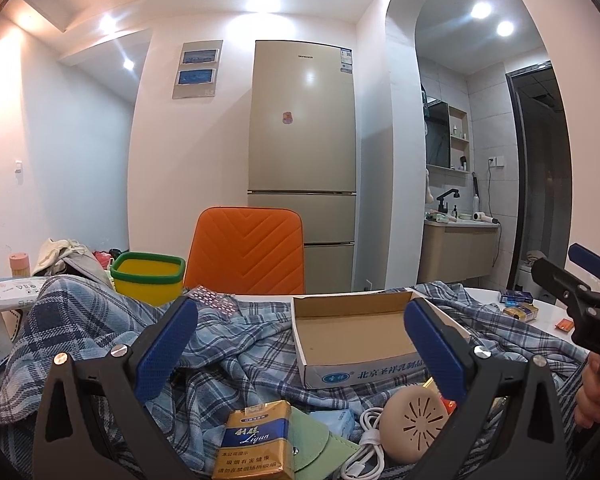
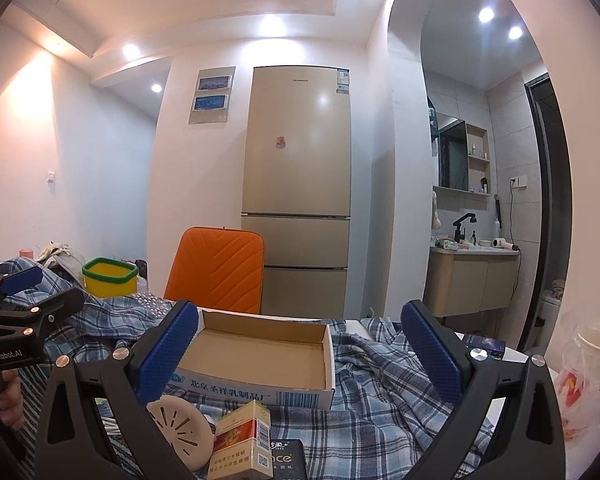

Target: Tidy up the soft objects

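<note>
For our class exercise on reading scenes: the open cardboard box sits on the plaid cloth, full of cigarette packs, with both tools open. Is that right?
Not quite. The cardboard box is empty, as the right wrist view shows looking into it. It does sit on the plaid cloth, and the left tool and right tool are both open.

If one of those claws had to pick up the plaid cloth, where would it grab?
Probably a raised fold of the blue plaid cloth to the right of the cardboard box, coming from above with the open right claw. The ridges there stand up, free of the clutter, and a pinch across one should hold.
</note>
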